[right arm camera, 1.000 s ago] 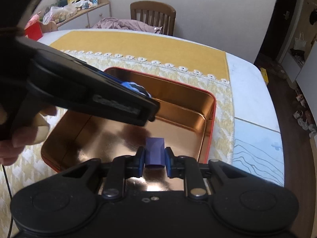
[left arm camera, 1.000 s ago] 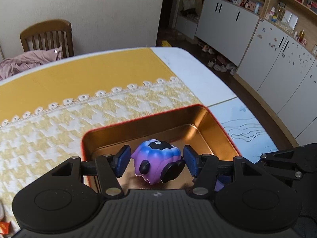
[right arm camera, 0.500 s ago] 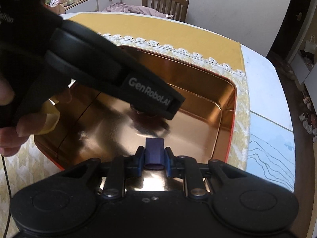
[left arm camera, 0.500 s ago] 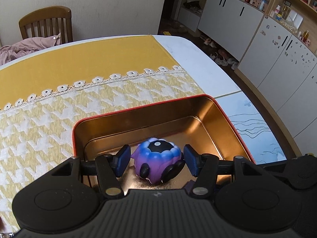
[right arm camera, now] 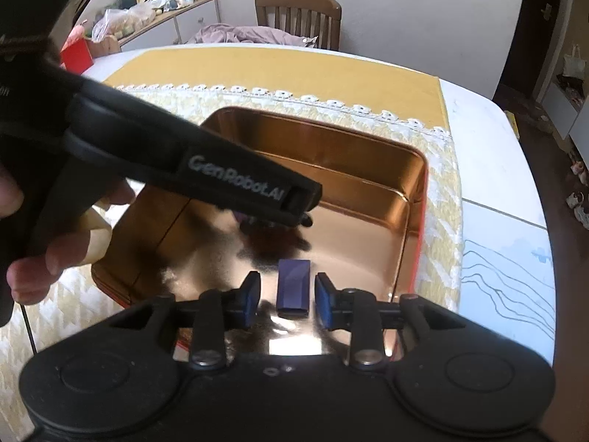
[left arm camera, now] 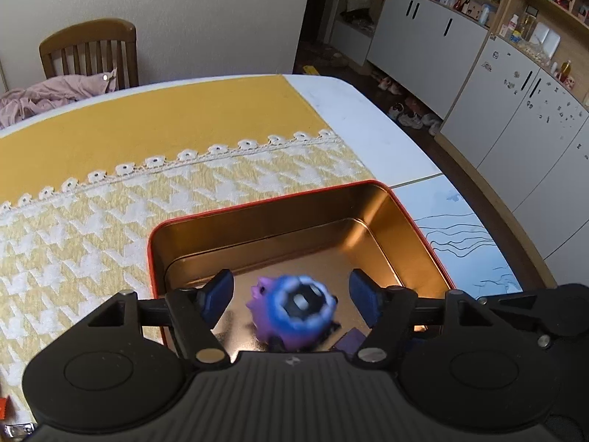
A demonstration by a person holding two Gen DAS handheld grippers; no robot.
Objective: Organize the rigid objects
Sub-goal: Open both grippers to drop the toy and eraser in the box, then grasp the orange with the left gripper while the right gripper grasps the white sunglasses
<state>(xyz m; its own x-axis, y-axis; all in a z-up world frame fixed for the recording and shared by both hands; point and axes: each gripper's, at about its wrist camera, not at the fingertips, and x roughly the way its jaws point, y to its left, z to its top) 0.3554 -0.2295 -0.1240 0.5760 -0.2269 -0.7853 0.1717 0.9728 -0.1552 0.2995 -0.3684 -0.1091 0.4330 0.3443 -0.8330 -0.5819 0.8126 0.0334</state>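
Purple-blue toy [left arm camera: 294, 309], gold red-rimmed tin [left arm camera: 279, 217], yellow houndstooth cloth [left arm camera: 92, 228]

Soft, even indoor light; the purple toy [left arm camera: 294, 311] is motion-blurred; bright glare sits on the tin's [right arm camera: 419, 199] mirrored floor; fisheye bends the edges; corners go dark

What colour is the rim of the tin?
Red rim around a golden inside; the left wrist view shows it best.

Left gripper [left arm camera: 291, 294]: pads, formerly close beside the purple-blue toy [left arm camera: 294, 313], now spread wide; toy loose, motion-blurred, over the tin [left arm camera: 257, 228] floor.
Right gripper [right arm camera: 283, 300]: formerly clamped on the purple block [right arm camera: 293, 287], now parted; block stands free between the pads, toward 12 o'clock.
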